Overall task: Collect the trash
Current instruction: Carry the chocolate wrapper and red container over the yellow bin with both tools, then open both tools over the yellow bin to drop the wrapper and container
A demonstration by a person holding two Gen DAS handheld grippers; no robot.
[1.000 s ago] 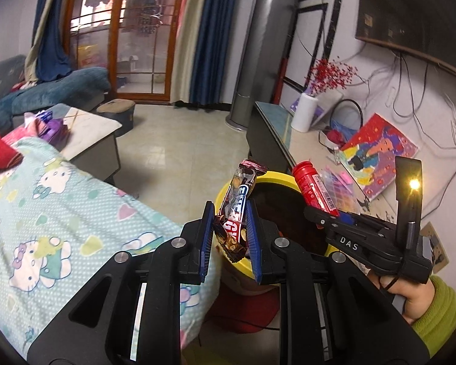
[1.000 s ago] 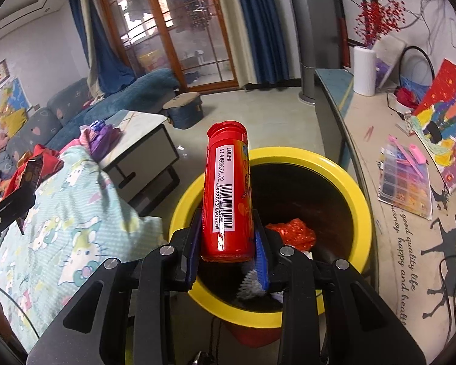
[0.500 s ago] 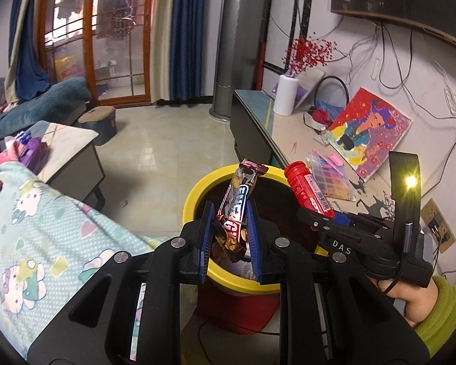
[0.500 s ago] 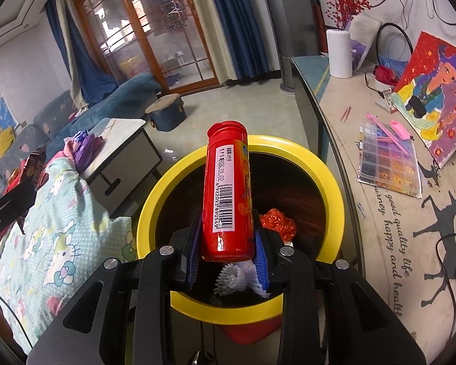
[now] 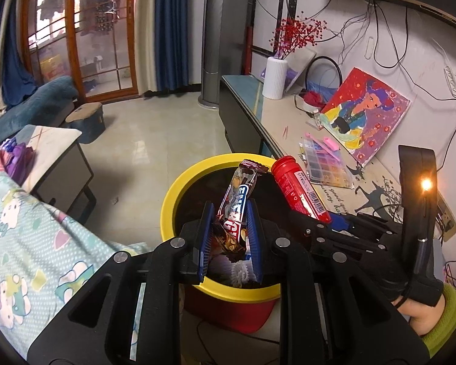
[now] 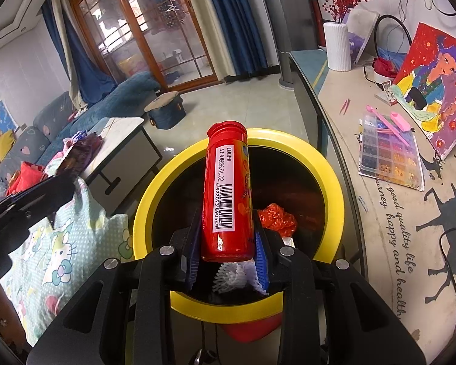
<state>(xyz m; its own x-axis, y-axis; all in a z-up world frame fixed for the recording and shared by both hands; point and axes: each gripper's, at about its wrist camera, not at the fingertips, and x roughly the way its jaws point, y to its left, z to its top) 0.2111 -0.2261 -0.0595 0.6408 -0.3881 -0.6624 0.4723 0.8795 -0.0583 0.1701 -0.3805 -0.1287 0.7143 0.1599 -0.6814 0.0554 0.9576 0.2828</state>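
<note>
A red bin with a yellow rim (image 5: 170, 194) (image 6: 334, 188) stands on the floor below both grippers. My left gripper (image 5: 229, 228) is shut on a crumpled candy bar wrapper (image 5: 238, 194), held over the bin's mouth. My right gripper (image 6: 226, 243) is shut on a red tube with a barcode label (image 6: 228, 188), also over the bin; the tube (image 5: 298, 193) shows at the right in the left wrist view. Inside the bin lie a red crumpled wrapper (image 6: 276, 219) and white foam netting (image 6: 232, 276).
A bed with a cartoon-print cover (image 5: 30, 243) lies left of the bin. A low cabinet (image 6: 380, 213) on the right carries a bead box (image 6: 392, 158), a painting (image 5: 367, 115) and a white vase (image 5: 275, 77). A side table (image 5: 54, 158) stands behind the bed.
The left gripper has moved with the wrapper from beside the bed to over the bin's mouth. The right gripper came slightly closer above the bin, still holding the tube.
</note>
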